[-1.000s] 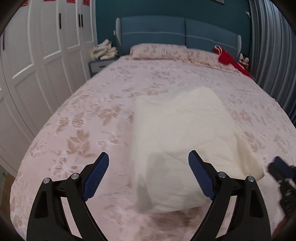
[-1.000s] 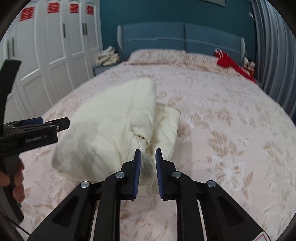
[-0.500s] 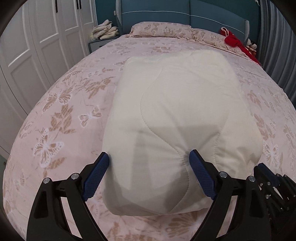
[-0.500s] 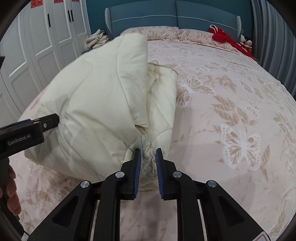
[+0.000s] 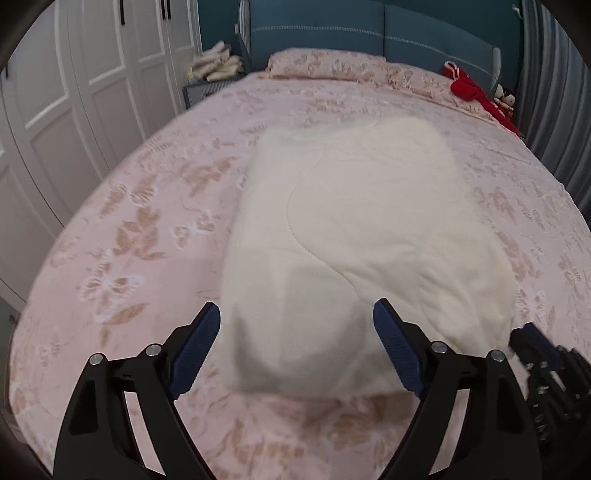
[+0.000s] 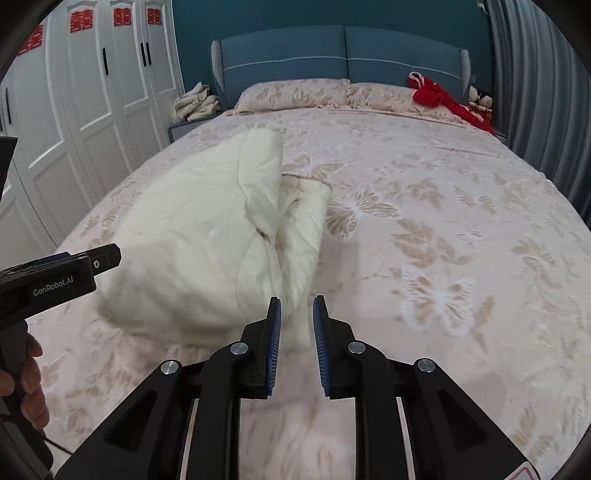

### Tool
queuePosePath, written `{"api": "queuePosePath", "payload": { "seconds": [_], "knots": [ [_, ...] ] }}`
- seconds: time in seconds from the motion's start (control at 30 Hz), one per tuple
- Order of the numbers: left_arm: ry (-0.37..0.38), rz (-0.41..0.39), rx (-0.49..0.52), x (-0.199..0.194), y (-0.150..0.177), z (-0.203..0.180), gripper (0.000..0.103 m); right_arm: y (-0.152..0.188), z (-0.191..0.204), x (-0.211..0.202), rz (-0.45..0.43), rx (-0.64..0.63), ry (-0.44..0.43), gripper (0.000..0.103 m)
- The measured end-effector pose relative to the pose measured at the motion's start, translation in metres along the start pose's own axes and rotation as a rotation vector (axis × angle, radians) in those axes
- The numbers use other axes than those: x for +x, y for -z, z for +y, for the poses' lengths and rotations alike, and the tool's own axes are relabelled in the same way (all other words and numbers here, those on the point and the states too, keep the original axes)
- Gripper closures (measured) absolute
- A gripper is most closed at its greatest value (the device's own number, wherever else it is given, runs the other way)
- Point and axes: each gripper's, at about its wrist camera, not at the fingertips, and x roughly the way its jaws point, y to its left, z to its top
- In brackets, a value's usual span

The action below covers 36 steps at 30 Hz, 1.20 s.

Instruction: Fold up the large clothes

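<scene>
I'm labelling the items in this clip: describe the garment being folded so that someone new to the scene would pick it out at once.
Start from the big bed with the pink butterfly-print cover and blue headboard. On its near left part lies a bulky cream quilted garment, folded into a thick bundle. It is the only plain pale thing on the patterned cover; the red clothing lies far off by the pillows.

On the side of my left gripper, seen from the right wrist view, white lettering reads "GenRobot.AI". On the white wardrobe doors are red paper cut-outs of the Chinese double-happiness sign, one near the top of each door. I can read no other writing in either view.
</scene>
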Motion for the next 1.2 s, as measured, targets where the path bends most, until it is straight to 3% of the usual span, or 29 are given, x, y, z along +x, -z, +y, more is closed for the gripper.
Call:
{"api": "queuePosePath", "payload": {
  "seconds": [0.13, 0.23, 0.5, 0.73, 1.2],
  "knots": [
    [0.017, -0.043, -0.005, -0.045, 0.011, -0.002, 0.02, 0.017, -0.002, -0.049, -0.008, 0.01, 0.009, 0.083],
    [0.023, -0.064, -0.007, -0.074, 0.022, -0.006, 0.02, 0.034, -0.002, -0.078, -0.006, 0.019, 0.009, 0.075],
    [0.013, -0.081, -0.015, -0.141, 0.075, -0.013, 0.013, 0.09, 0.005, -0.127, 0.005, 0.036, 0.022, 0.06],
    [-0.03, -0.066, -0.008, -0.16, 0.122, -0.007, 0.013, 0.125, 0.015, -0.141, -0.005, 0.036, 0.059, 0.047],
    [-0.104, -0.045, 0.008, -0.156, 0.162, 0.012, 0.012, 0.135, 0.043, -0.133, 0.01, 0.019, 0.071, 0.04]
  ]
}}
